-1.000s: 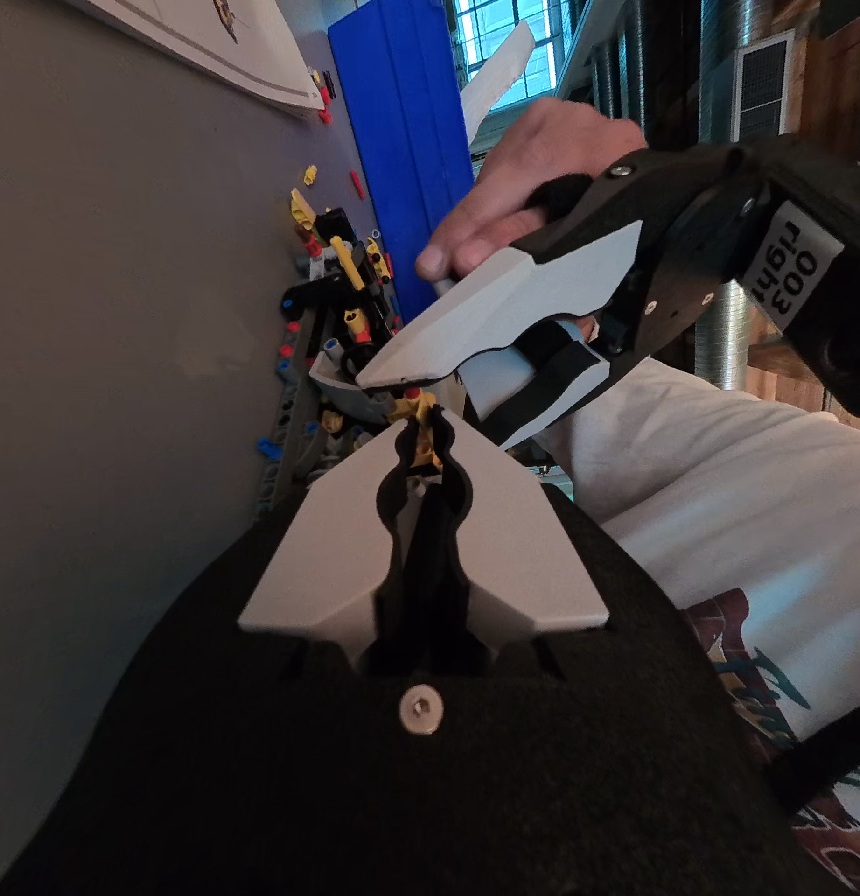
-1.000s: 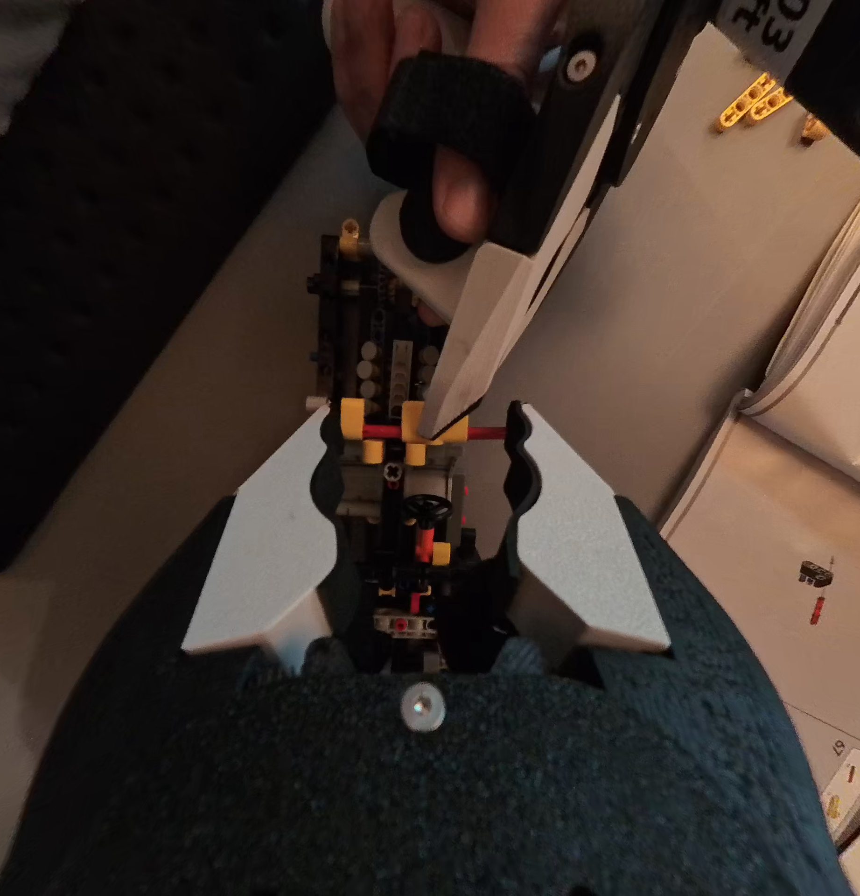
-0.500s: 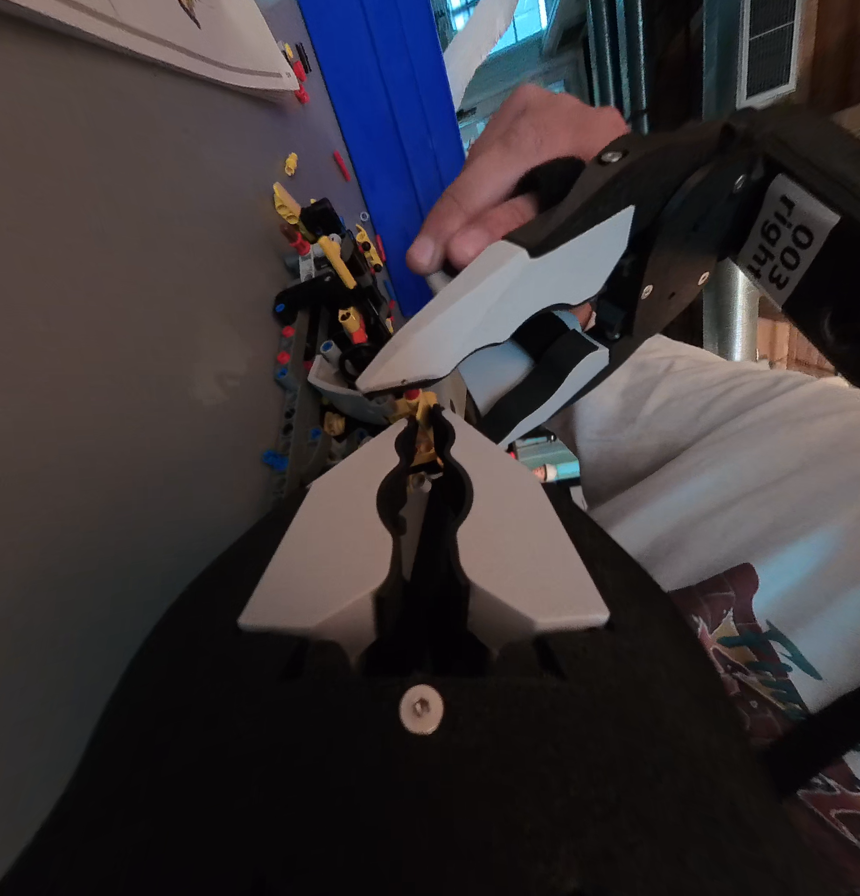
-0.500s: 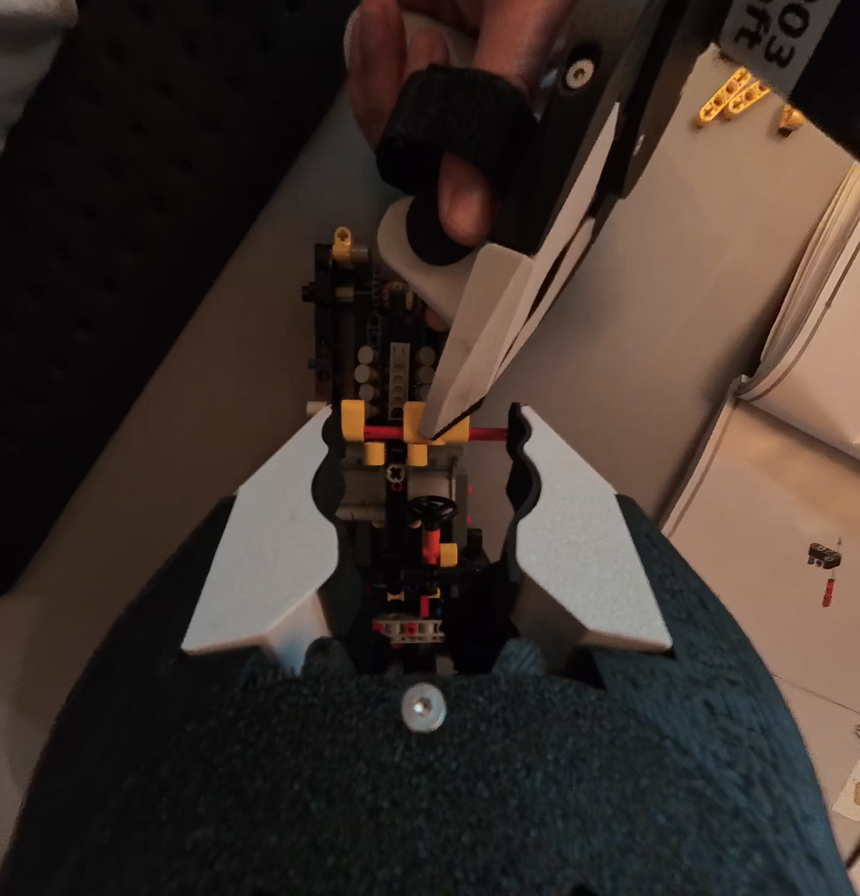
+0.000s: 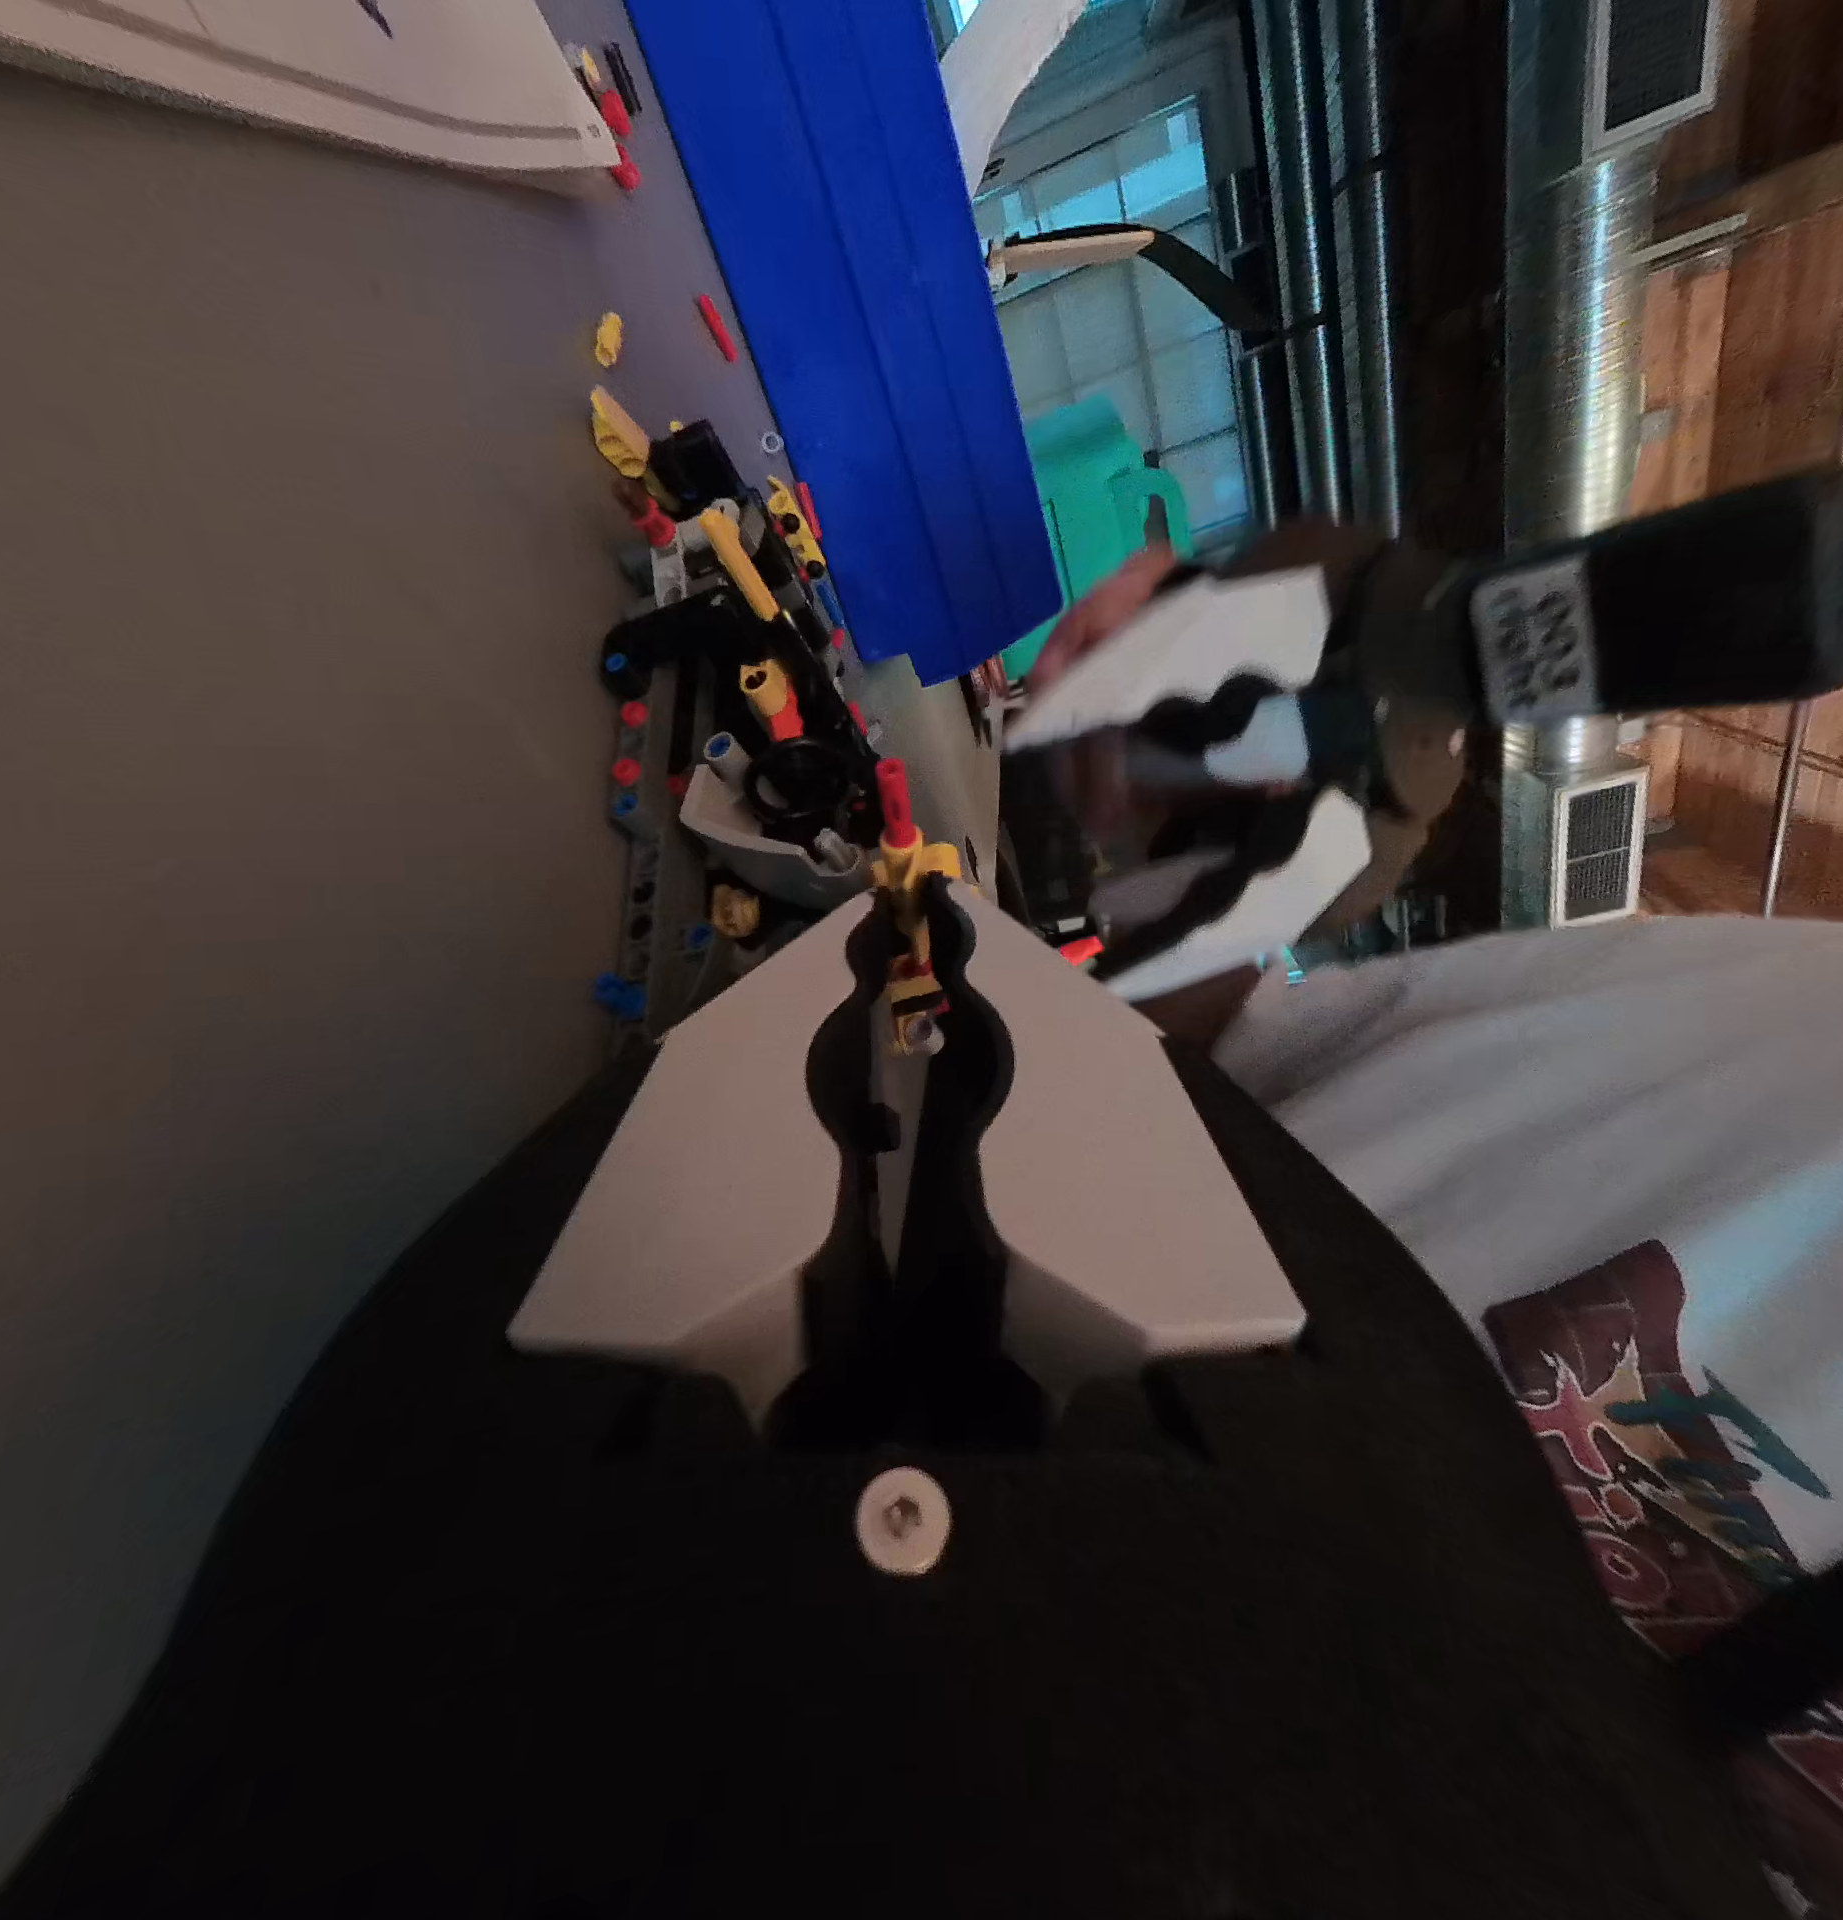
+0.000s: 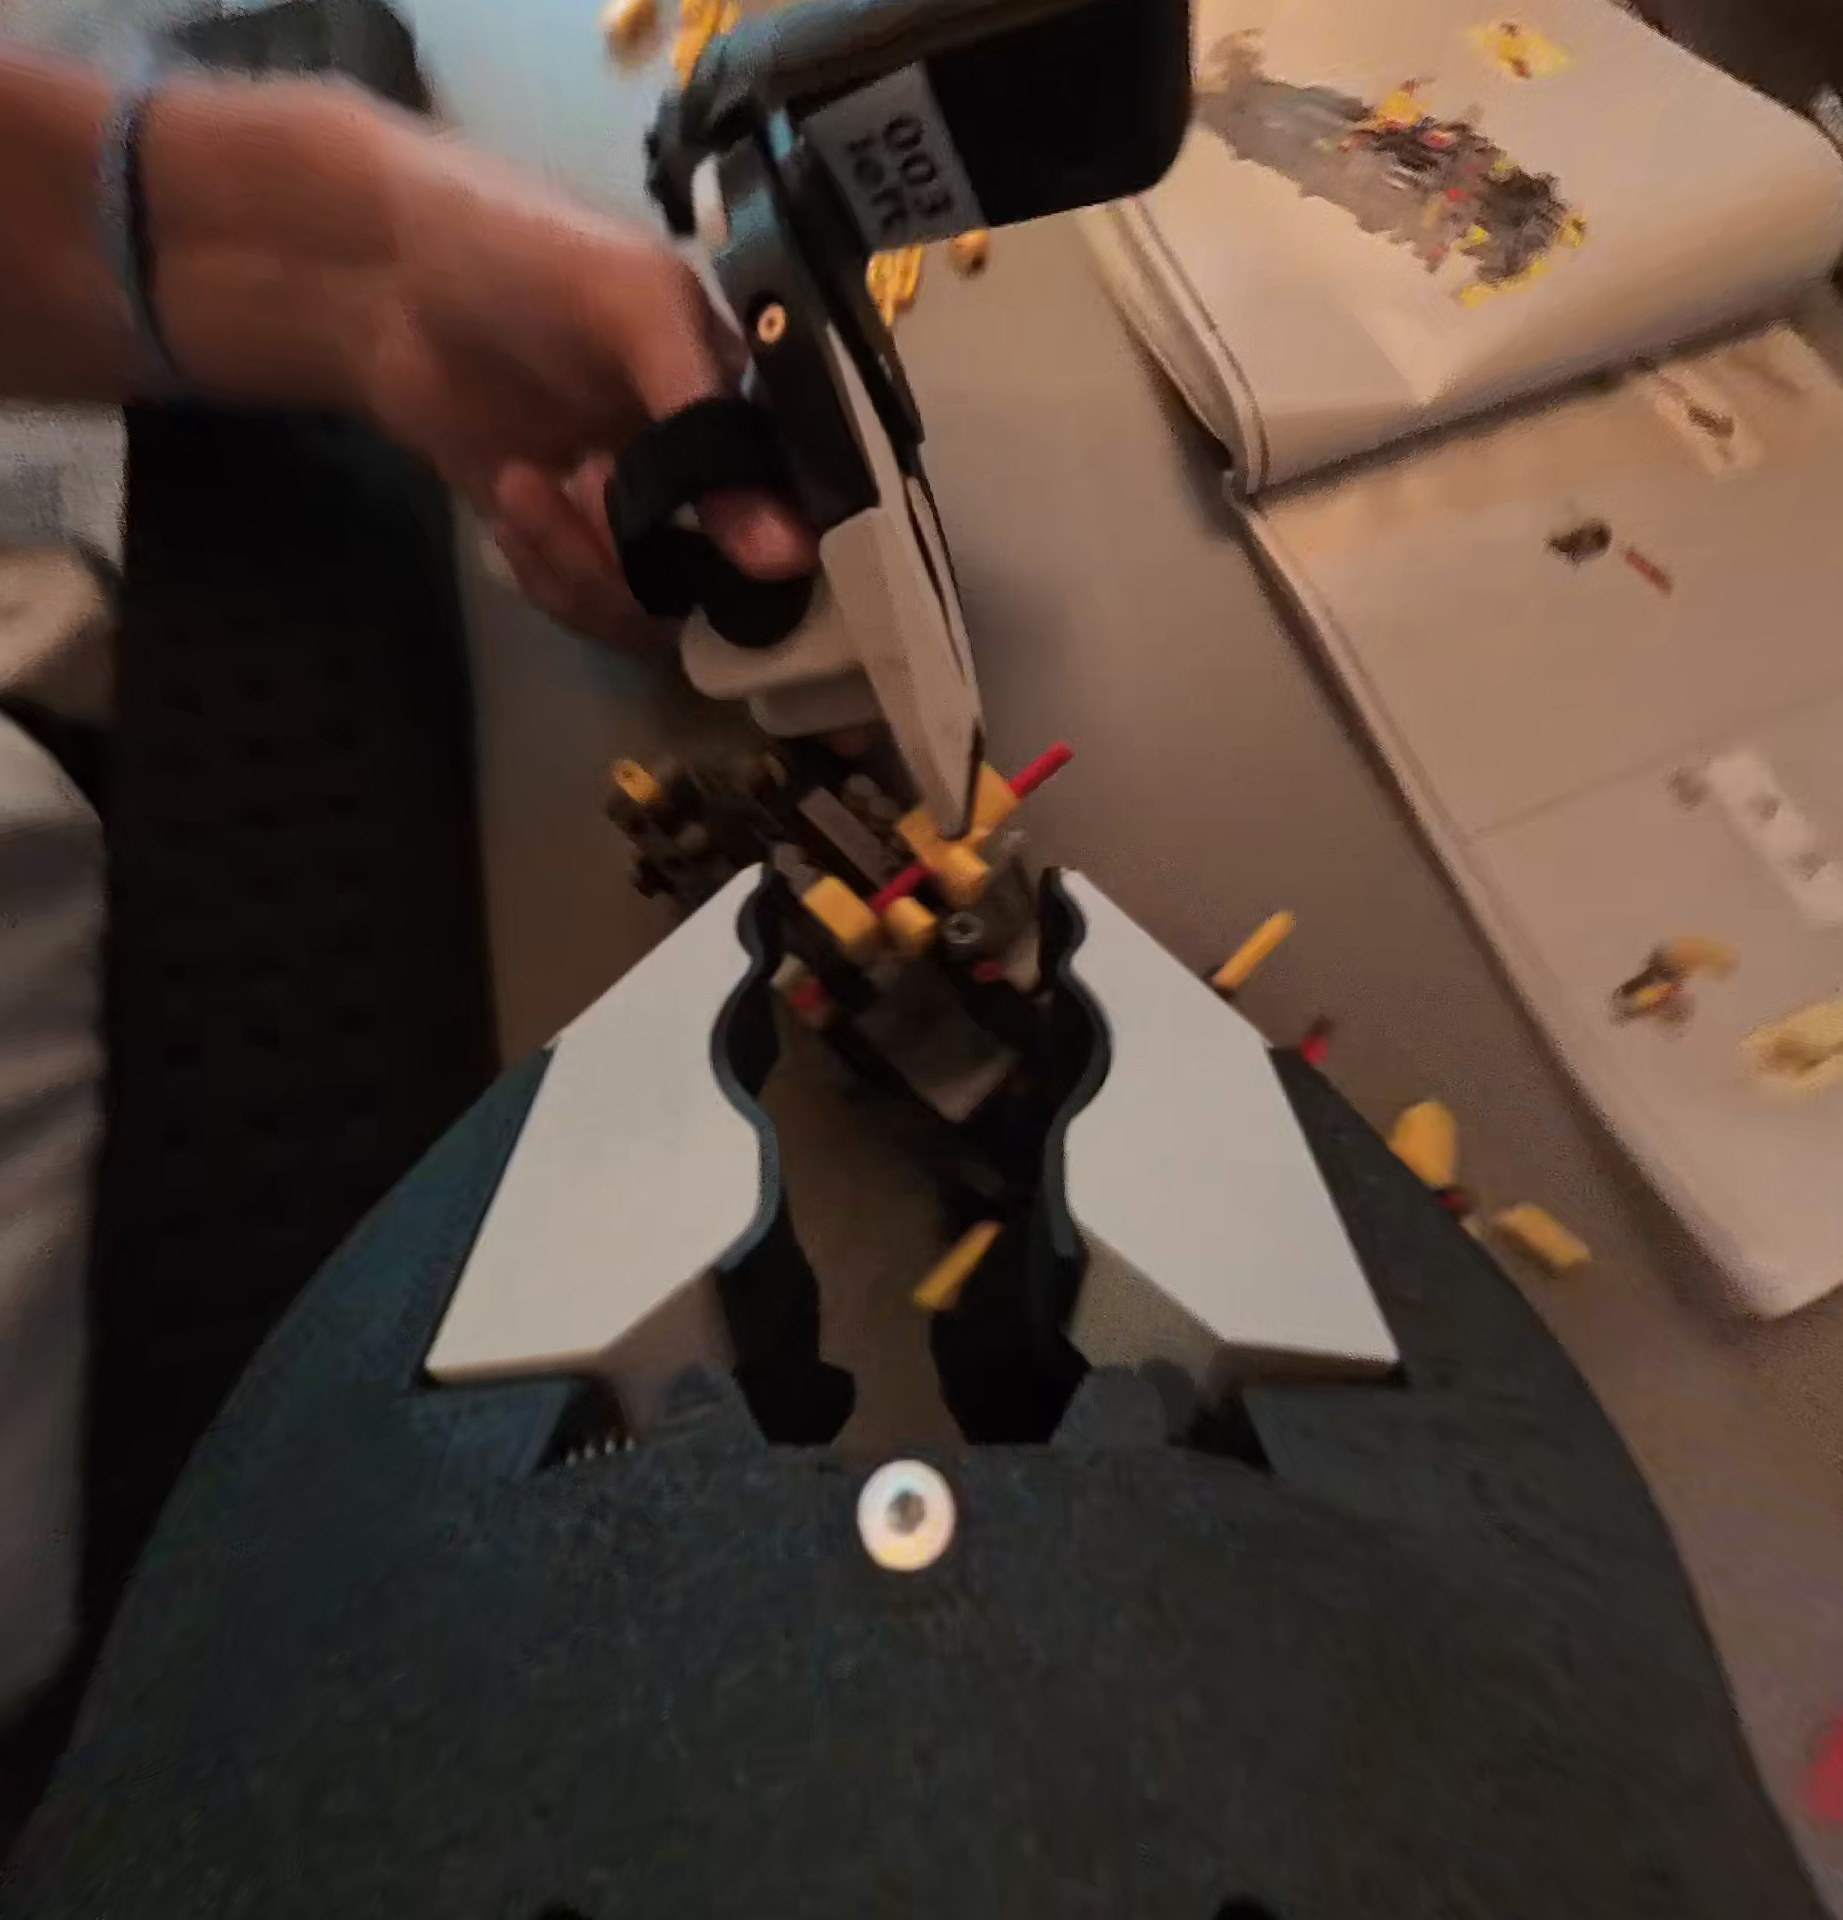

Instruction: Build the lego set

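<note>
The partly built lego model (image 5: 751,748), black and grey with yellow and red parts, rests on the grey table (image 5: 273,727). My left gripper (image 5: 912,904) is shut on a yellow connector (image 5: 909,862) on the model's red axle (image 5: 893,800). In the right wrist view the left gripper (image 6: 964,821) comes down from above onto that connector (image 6: 984,795). My right gripper (image 6: 901,899) is open, and the model (image 6: 927,1039) lies loose between and beyond its fingers. It appears blurred and clear of the model in the left wrist view (image 5: 1057,852).
A blue box (image 5: 855,312) stands behind the model. Open instruction booklets (image 6: 1416,260) lie on the right. Loose yellow pieces (image 6: 1249,951) and another (image 6: 1426,1143) are scattered near the right gripper. A black mat (image 6: 273,831) lies on the left. A person's white shirt (image 5: 1571,1091) is close. Less than 4 cm separates the two grippers' tips.
My right gripper has let go of the model, opened wider and pulled back from it. The left gripper stays shut on the yellow connector. The model now sits skewed in the right wrist view.
</note>
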A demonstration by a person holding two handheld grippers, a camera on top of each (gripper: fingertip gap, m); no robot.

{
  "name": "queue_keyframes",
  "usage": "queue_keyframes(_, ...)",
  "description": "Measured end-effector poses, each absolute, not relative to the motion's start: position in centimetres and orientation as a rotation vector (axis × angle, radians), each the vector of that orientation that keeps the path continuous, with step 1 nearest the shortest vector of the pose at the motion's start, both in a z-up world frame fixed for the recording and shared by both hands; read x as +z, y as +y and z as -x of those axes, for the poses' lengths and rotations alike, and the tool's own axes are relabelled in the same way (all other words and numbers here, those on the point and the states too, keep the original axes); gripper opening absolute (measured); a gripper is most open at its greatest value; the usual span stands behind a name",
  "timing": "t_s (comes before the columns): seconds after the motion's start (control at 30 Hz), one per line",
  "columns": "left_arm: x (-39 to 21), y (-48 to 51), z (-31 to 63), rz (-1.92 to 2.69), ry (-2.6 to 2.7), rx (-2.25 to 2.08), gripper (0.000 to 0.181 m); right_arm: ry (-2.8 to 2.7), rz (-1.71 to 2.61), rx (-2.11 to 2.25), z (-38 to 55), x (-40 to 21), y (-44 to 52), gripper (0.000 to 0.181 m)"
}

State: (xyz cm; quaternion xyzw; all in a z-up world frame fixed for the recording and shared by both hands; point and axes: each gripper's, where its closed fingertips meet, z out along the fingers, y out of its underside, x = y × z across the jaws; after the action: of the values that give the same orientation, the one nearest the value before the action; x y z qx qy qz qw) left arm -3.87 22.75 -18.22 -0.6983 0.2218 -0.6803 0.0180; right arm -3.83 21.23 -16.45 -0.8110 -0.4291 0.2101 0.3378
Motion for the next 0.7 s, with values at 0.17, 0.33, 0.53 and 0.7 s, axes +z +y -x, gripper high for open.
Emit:
queue_keyframes(0.17,-17.5,23.0,3.9,2.106,0.625,-2.149,0.006,-0.549,2.122,0.414,4.4,-18.3,19.5,0.043)
queue_keyframes(0.33,-16.7,22.9,3.9,2.048,0.583,-2.167,0.006,-0.399,2.032,0.222,4.5,-17.9,19.9,0.032)
queue_keyframes(0.53,-17.2,22.6,3.8,2.073,0.568,-2.133,0.006,-0.368,2.062,0.198,4.4,-19.1,20.2,0.021)
queue_keyframes(0.7,-17.3,22.6,3.8,2.090,0.498,-2.155,0.006,-0.362,2.054,0.147,4.1,-19.2,20.4,0.014)
